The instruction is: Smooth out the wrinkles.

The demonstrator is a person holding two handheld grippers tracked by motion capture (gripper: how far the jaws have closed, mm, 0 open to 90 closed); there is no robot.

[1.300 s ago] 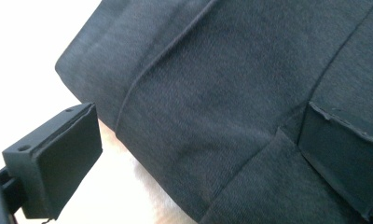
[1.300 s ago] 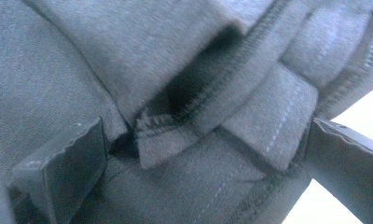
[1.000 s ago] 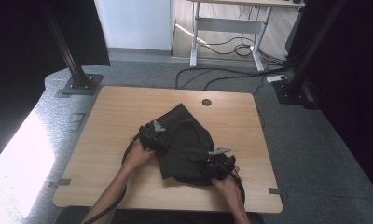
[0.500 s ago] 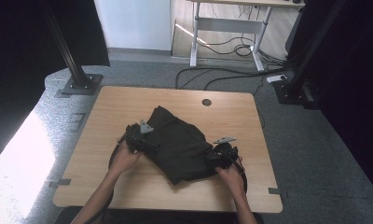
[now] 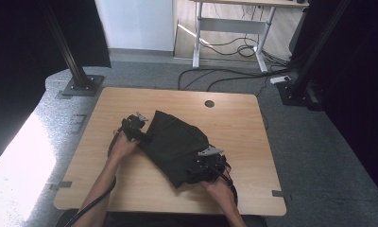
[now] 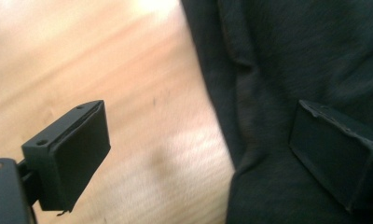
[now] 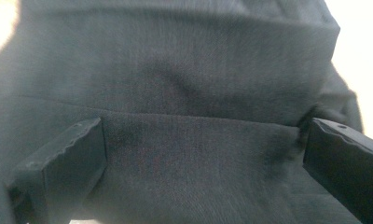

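- Holding the right gripper [image 5: 196, 171] near the worktop's front edge, toward its right half, you have its jaws spread wide. Those jaws have just been opening. In the right gripper view the dark folded garment [image 7: 184, 93] spans the gap between the two jaws, and neither pad presses on the cloth.
- Your right hand [image 5: 219, 185] comes in over the front edge and sits behind that gripper.
- The dark folded garment [image 5: 177, 144] lies flat on the wooden worktop [image 5: 130, 184], roughly at its middle, turned at an angle to the edges. Its near corner points at the front edge, beside the right gripper.
- Your left hand [image 5: 123, 144] carries the left gripper [image 5: 147, 136] at the garment's left edge, left of the worktop's middle.
- The left gripper's jaws are released and have just been closing a little. In the left gripper view, one jaw stands over bare wood and the other over the dark cloth [image 6: 287, 84], with the garment's edge running between them, unclamped.
- Nearer the worktop's back edge, a round cable hole [image 5: 209, 103] sits in bare wood, well apart from the garment.
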